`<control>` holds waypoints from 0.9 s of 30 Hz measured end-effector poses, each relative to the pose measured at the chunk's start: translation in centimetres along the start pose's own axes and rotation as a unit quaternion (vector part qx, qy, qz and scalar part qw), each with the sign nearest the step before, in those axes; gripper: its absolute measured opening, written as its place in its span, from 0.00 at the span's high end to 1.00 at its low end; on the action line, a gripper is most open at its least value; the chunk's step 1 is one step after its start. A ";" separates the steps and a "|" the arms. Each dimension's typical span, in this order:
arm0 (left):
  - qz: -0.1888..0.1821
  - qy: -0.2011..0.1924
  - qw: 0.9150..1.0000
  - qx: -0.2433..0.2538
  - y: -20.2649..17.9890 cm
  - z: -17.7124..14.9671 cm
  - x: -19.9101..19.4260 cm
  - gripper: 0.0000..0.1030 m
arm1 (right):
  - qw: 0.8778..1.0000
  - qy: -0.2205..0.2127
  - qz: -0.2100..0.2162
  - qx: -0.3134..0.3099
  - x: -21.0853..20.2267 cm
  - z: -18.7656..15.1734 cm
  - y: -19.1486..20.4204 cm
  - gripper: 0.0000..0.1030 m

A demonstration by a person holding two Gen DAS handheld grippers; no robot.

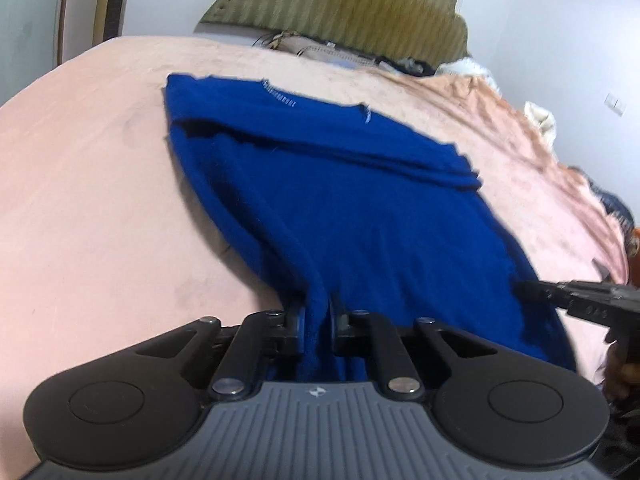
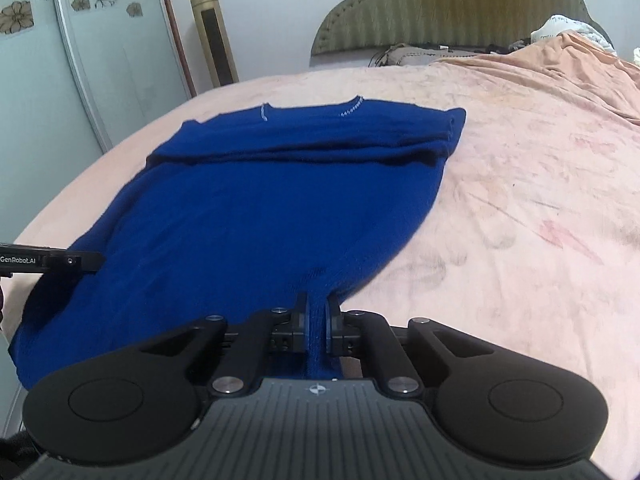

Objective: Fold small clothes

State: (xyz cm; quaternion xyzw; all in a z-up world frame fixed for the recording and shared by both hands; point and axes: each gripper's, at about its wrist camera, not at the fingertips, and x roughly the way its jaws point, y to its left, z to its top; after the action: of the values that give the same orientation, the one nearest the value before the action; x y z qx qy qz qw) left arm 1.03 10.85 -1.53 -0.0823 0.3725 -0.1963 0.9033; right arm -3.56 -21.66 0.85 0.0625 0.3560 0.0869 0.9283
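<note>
While spread across the pink bedspread (image 2: pixel 500 184), blue sweater (image 2: pixel 256 208), neckline toward headboard (image 2: pixel 460 4); near hem corners pinched in closed jaws of left gripper (image 1: pixel 318 316) and right gripper (image 2: pixel 317 320).

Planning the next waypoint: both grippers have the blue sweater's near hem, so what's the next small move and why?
Probably lift both ends together and carry the hem forward toward the neckline. The left gripper and right gripper are each shut on the near edge of the blue sweater, whose sleeves already lie folded across the chest. It rests on the pink bedspread, so the bottom-to-top fold seems to be what remains.
</note>
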 end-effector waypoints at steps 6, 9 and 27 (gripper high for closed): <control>0.017 -0.034 0.999 -0.006 -0.6 2.6 1.6 0.91 | 0.999 -0.037 -0.036 -0.017 0.9 3.0 -1.2 0.93; 0.038 -0.038 0.999 -0.007 -0.3 3.4 2.8 0.91 | 0.995 -0.054 -0.078 -0.037 2.0 4.2 -1.8 0.93; -0.015 0.014 0.999 -0.028 3.3 -3.9 -5.0 0.22 | 0.991 0.063 0.077 0.091 -4.3 -2.3 -5.0 0.44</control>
State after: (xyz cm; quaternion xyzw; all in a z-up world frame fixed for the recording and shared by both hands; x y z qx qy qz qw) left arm -4.04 15.89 -2.07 -0.1103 0.3895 -0.2005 0.8921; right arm -7.64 -27.34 1.04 0.1683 0.4143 0.1288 0.8851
